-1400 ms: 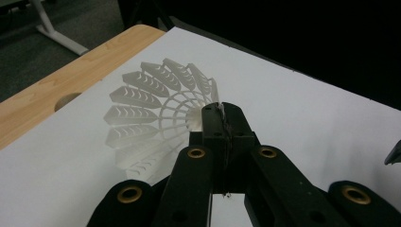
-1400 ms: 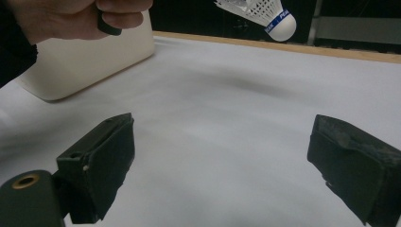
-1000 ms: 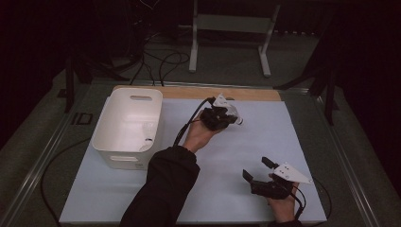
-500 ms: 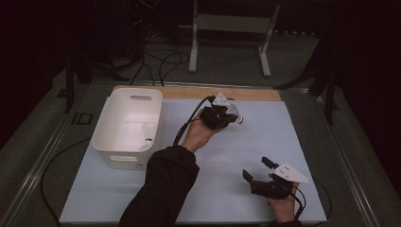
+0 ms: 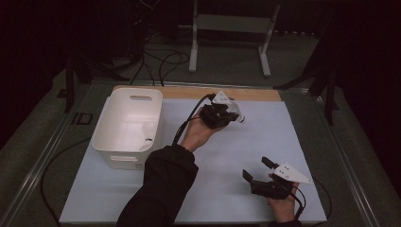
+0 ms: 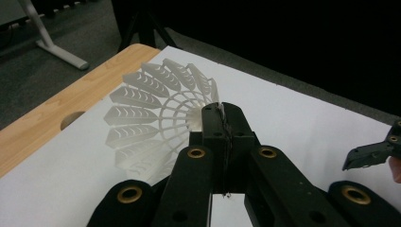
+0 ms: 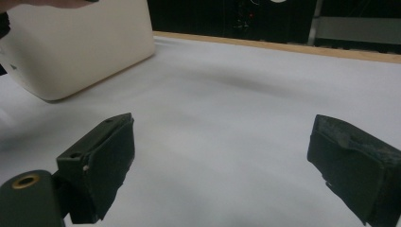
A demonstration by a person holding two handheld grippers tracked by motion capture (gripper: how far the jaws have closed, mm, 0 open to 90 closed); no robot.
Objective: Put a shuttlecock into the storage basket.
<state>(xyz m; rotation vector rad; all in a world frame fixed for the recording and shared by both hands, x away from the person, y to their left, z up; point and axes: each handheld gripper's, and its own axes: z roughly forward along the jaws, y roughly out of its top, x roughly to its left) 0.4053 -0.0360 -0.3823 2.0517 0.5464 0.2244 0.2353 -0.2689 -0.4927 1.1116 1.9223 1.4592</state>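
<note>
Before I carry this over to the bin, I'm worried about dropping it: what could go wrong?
The left gripper pinches the shuttlecock only at the thin edge of its plastic skirt, so it may slip out or the skirt may bend. The white bin sits to the side, so the load could clip its rim on the way. The right gripper is open and too far off to catch it.

bin [image 5: 127,124] left on mat [image 5: 265,142], shuttlecock [image 6: 161,109] right of it
</note>
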